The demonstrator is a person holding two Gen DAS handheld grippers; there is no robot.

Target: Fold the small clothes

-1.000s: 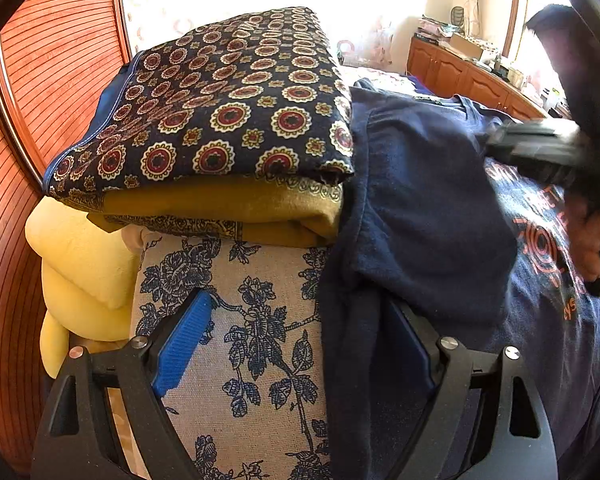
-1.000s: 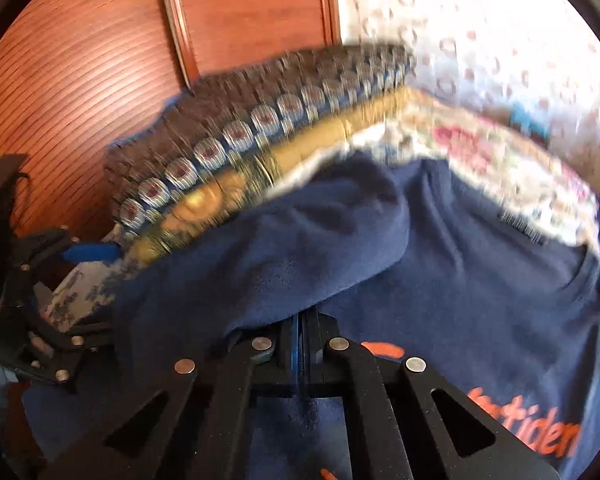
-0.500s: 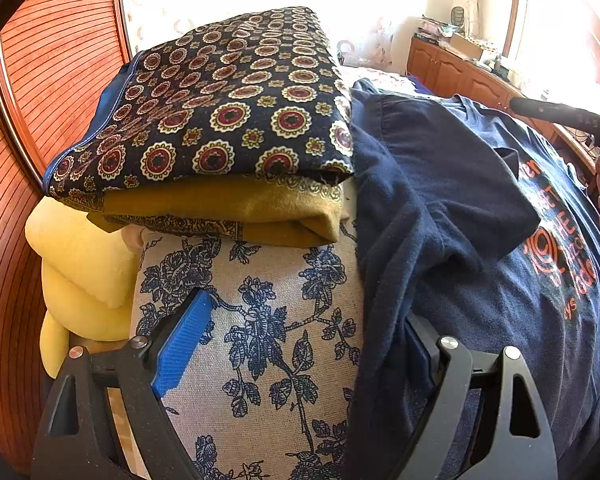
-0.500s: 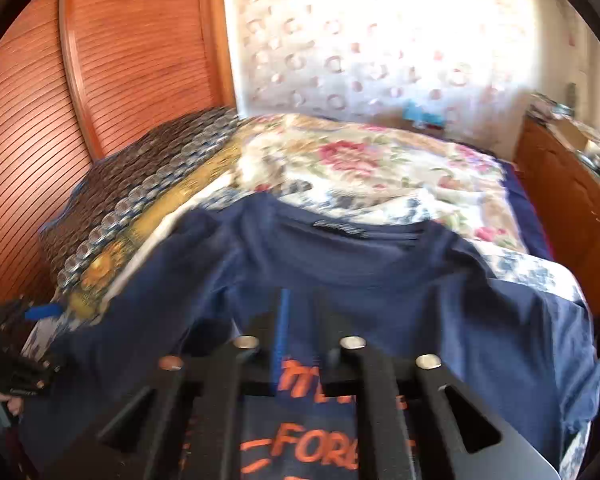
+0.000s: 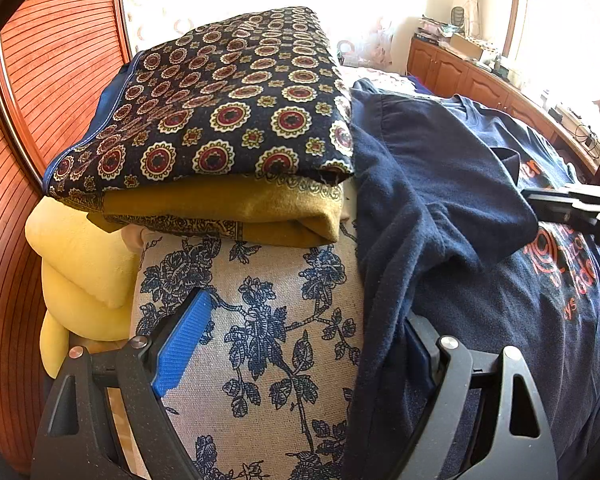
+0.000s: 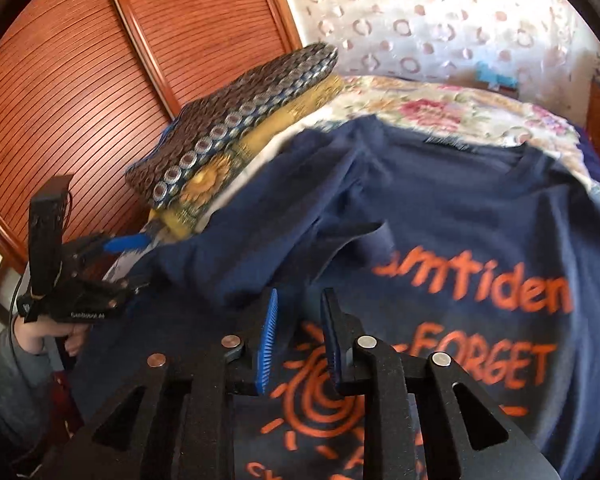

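Slatted wooden doors (image 6: pixel 60 92) at far left, then folded patterned blankets (image 5: pixel 228 128), the left gripper (image 5: pixel 300 344) spread wide astride the navy T-shirt (image 6: pixel 480 216) edge lying on the floral bedspread (image 5: pixel 256 320), and the right gripper (image 6: pixel 298 320) parted, holding nothing.

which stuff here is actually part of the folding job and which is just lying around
In the job:
navy t-shirt, one sleeve folded in
left gripper, open
right gripper, open

Lying about:
folded patterned blanket
mustard cloth beneath it
yellow pillow
floral bedspread
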